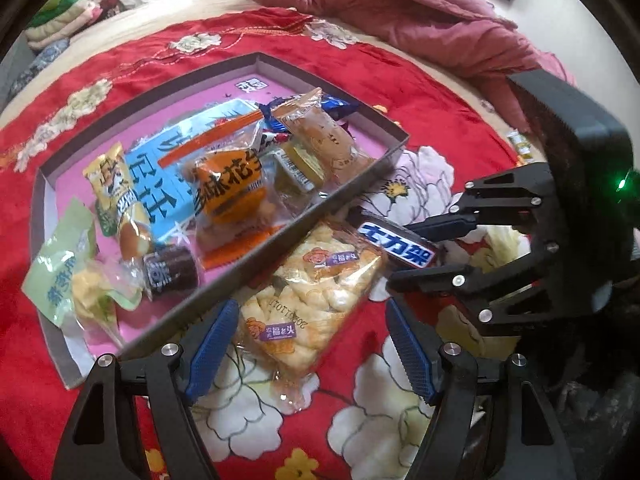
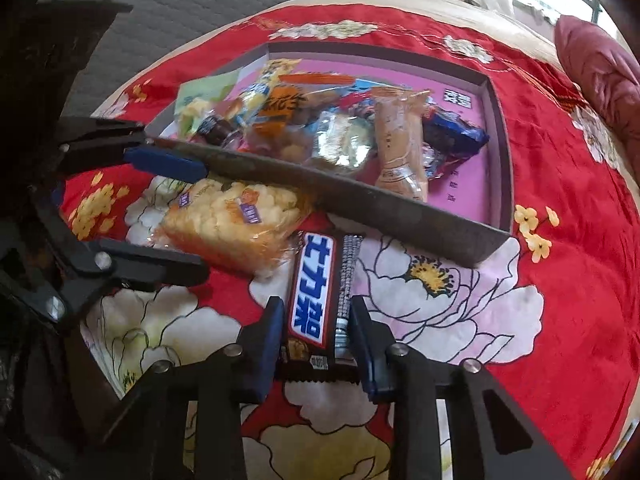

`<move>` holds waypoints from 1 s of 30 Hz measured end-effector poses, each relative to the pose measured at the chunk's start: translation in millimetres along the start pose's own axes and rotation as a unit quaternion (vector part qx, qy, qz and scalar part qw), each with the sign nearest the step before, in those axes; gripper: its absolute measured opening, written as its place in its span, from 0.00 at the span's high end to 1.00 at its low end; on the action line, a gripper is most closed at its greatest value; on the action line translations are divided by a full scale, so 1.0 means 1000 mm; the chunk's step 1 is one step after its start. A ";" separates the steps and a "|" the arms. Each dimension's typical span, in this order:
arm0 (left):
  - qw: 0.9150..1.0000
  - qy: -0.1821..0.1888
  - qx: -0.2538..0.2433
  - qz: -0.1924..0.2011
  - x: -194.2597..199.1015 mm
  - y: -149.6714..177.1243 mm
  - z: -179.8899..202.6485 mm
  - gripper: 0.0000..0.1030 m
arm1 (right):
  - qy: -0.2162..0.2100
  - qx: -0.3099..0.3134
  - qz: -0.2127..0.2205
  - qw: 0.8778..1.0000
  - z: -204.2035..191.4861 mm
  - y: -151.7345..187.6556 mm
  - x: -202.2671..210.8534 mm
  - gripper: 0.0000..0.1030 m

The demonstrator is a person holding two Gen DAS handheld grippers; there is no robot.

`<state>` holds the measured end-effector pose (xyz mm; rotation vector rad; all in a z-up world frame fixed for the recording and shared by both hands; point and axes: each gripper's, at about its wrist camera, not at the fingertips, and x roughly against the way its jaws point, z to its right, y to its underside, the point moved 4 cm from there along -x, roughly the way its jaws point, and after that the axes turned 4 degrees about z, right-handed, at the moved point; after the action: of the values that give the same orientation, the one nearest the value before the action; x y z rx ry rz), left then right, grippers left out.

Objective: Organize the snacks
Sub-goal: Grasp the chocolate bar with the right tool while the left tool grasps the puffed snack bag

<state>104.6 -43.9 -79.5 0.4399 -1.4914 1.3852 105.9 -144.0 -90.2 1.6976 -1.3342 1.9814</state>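
A brown chocolate bar point(image 2: 316, 300) with a blue and white label lies on the red flowered cloth, just outside the box's near wall. My right gripper point(image 2: 316, 320) is shut on its near end, a pad against each long side. In the left wrist view, that right gripper point(image 1: 400, 254) grips the chocolate bar point(image 1: 396, 242) from the right. A clear pack of yellow puffed snacks point(image 1: 316, 296) lies beside the bar. My left gripper point(image 1: 308, 320) stands open astride the pack, its pads point(image 1: 212, 344) apart from it. The grey box point(image 1: 352, 192) with a pink floor holds several wrapped snacks.
The red flowered cloth point(image 2: 560, 280) covers a bed. A pink quilt point(image 1: 400, 12) is bunched at the back right, and folded clothes point(image 1: 60, 20) are stacked at the back left. A small yellow packet point(image 1: 520, 146) lies at the cloth's right edge.
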 end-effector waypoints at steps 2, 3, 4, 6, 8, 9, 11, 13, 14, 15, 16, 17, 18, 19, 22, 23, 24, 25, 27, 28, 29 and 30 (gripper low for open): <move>1.000 -0.006 -0.003 0.001 -0.003 -0.002 0.000 0.26 | 0.006 -0.006 0.006 1.000 0.002 -0.001 -0.001 0.67; 1.000 0.002 0.002 0.000 -0.006 -0.003 0.000 0.26 | 0.011 -0.007 0.008 1.000 0.002 -0.002 -0.002 0.67; 1.000 0.007 0.006 -0.001 -0.009 -0.004 0.000 0.26 | 0.013 -0.006 0.008 1.000 0.002 -0.003 -0.003 0.67; 1.000 0.012 0.011 -0.003 -0.015 -0.005 0.000 0.26 | 0.016 -0.004 0.008 1.000 0.001 -0.004 -0.005 0.68; 1.000 0.015 0.012 -0.006 -0.020 -0.004 0.002 0.26 | 0.014 -0.007 0.007 1.000 0.003 -0.005 -0.006 0.71; 1.000 0.015 0.011 -0.006 -0.022 -0.003 0.003 0.26 | 0.011 -0.011 0.007 1.000 0.004 -0.004 -0.006 0.71; 1.000 0.002 0.005 -0.009 -0.024 0.001 0.003 0.32 | 0.005 -0.019 0.007 1.000 0.006 -0.004 -0.005 0.72; 1.000 0.002 0.015 -0.004 -0.022 0.003 0.001 0.37 | -0.001 -0.027 0.007 1.000 0.009 -0.004 -0.005 0.72; 0.999 0.007 0.032 0.004 -0.019 0.004 -0.002 0.38 | -0.003 -0.029 0.007 1.000 0.010 -0.004 -0.005 0.72; 0.999 0.014 0.048 0.009 -0.016 0.004 -0.005 0.40 | -0.005 -0.031 0.007 0.999 0.010 -0.004 -0.004 0.72; 0.998 0.020 0.057 0.013 -0.014 0.006 -0.006 0.41 | -0.007 -0.033 0.008 0.999 0.011 -0.004 -0.004 0.72; 0.997 0.028 0.069 0.018 -0.012 0.007 -0.006 0.41 | -0.009 -0.036 0.010 0.999 0.012 -0.005 -0.003 0.72; 0.996 0.032 0.076 0.020 -0.010 0.008 -0.005 0.41 | -0.012 -0.039 0.010 0.999 0.012 -0.005 -0.002 0.72; 0.996 0.035 0.078 0.019 -0.009 0.008 -0.004 0.41 | -0.016 -0.043 0.012 0.999 0.012 -0.005 -0.001 0.72; 0.996 0.032 0.085 0.021 -0.003 0.011 0.001 0.41 | -0.031 -0.061 0.020 0.997 0.014 -0.005 0.005 0.72; 0.995 0.033 0.093 0.019 0.001 0.012 0.002 0.42 | -0.035 -0.065 0.024 0.997 0.014 -0.005 0.008 0.72; 0.994 0.033 0.099 0.021 0.006 0.013 0.002 0.42 | -0.039 -0.069 0.029 0.996 0.014 -0.004 0.011 0.72; 0.994 0.031 0.102 0.024 0.012 0.014 0.003 0.43 | -0.045 -0.073 0.036 0.996 0.014 -0.004 0.015 0.72; 0.994 0.021 0.106 0.036 0.027 0.014 0.004 0.43 | -0.056 -0.077 0.053 0.994 0.013 -0.006 0.024 0.72; 0.993 0.020 0.111 0.042 0.035 0.013 0.003 0.44 | -0.059 -0.077 0.061 0.993 0.012 -0.007 0.028 0.72; 0.992 0.016 0.115 0.050 0.044 0.012 0.000 0.44 | -0.063 -0.076 0.072 0.992 0.011 -0.009 0.033 0.72; 0.991 0.012 0.120 0.058 0.050 0.009 -0.002 0.44 | -0.065 -0.076 0.086 0.991 0.010 -0.012 0.038 0.72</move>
<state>76.8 -21.9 -42.9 0.4900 -1.3530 1.6654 108.5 -158.7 -52.4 1.7188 -1.6822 1.8252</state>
